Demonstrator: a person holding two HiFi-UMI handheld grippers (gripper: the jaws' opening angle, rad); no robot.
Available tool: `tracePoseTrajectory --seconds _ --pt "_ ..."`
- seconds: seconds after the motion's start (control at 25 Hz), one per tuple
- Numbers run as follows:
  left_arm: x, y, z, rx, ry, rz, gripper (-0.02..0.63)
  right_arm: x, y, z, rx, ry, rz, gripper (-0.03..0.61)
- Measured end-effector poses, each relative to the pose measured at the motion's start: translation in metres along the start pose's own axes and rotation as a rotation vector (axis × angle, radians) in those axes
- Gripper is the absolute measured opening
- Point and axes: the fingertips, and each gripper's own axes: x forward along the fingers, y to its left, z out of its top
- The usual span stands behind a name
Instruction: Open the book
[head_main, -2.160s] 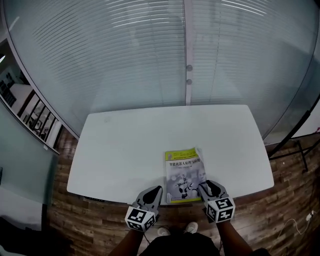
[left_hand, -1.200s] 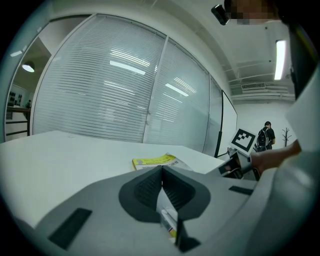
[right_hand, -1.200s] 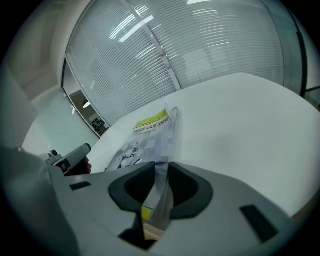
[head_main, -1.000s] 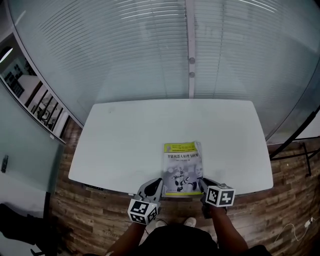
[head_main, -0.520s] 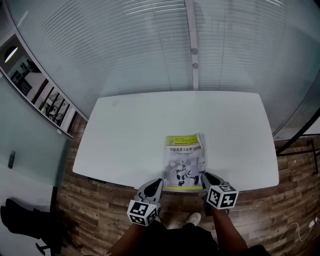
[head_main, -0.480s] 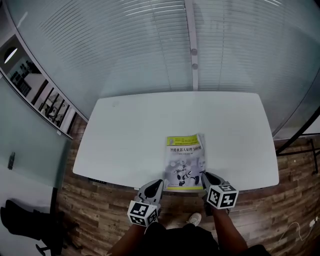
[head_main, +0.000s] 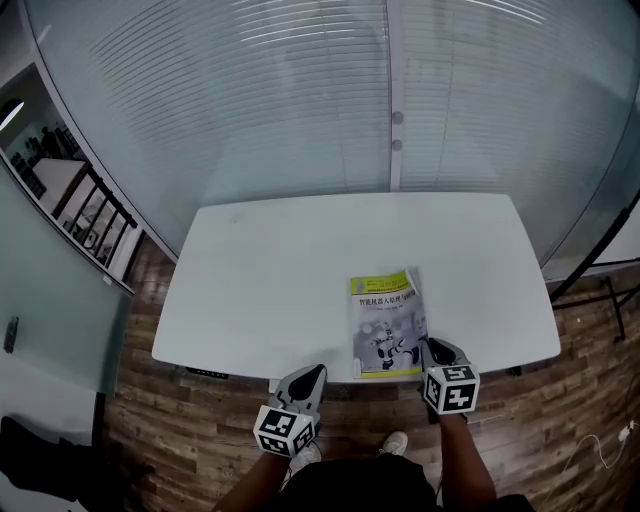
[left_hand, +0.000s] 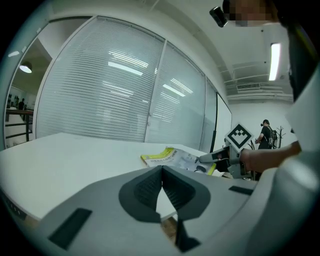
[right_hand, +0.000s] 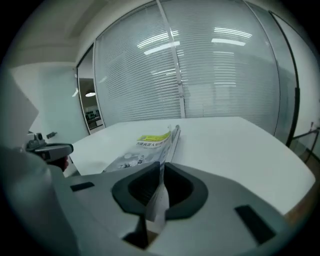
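- Fingers on the right gripper, how do they stand?
- Nearly together, pinching the cover of the book by its near right corner. They have just been closing, and the thin sheet runs up between the two dark pads.
- Where does the book itself lie?
- On the white table, right of the middle and close to the near edge, with its yellow band at the far end. Seen from the right gripper, the cover tilts up off the pages beneath along its right edge, highest at the pinched corner, while its left edge lies down on the book.
- And the other one?
- The left gripper hangs at the table's near edge, left of the book and apart from it. In its own view the fingertips meet, gripping nothing; lower down a narrow wedge of gap shows a bit of table edge and wooden floor.
- Does that view catch the book too?
- Yes, beyond the jaws and to the right, lying on the tabletop, with the right gripper's tips at its near corner and the marker cube above and behind them.
- What stands behind the table?
- A glass wall with horizontal blinds, running along the far side
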Motion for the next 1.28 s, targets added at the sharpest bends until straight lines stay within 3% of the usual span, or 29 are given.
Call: tracePoseTrajectory --seconds 0.32,0.72,1.28 --pt "-0.030 0.031 -0.001 0.009 -0.013 -0.019 0.015 -0.007 0.020 0.018 -0.212 -0.015 -0.151 0.031" --pt "-0.044 0.048 -0.003 0.002 -0.023 -0.041 0.015 -0.021 0.069 0.056 -0.473 -0.068 -0.266 0.025" --pt "-0.077 0.088 -0.002 -0.029 -0.065 -0.013 0.015 -0.026 0.152 0.094 -0.730 -0.098 -0.303 0.018"
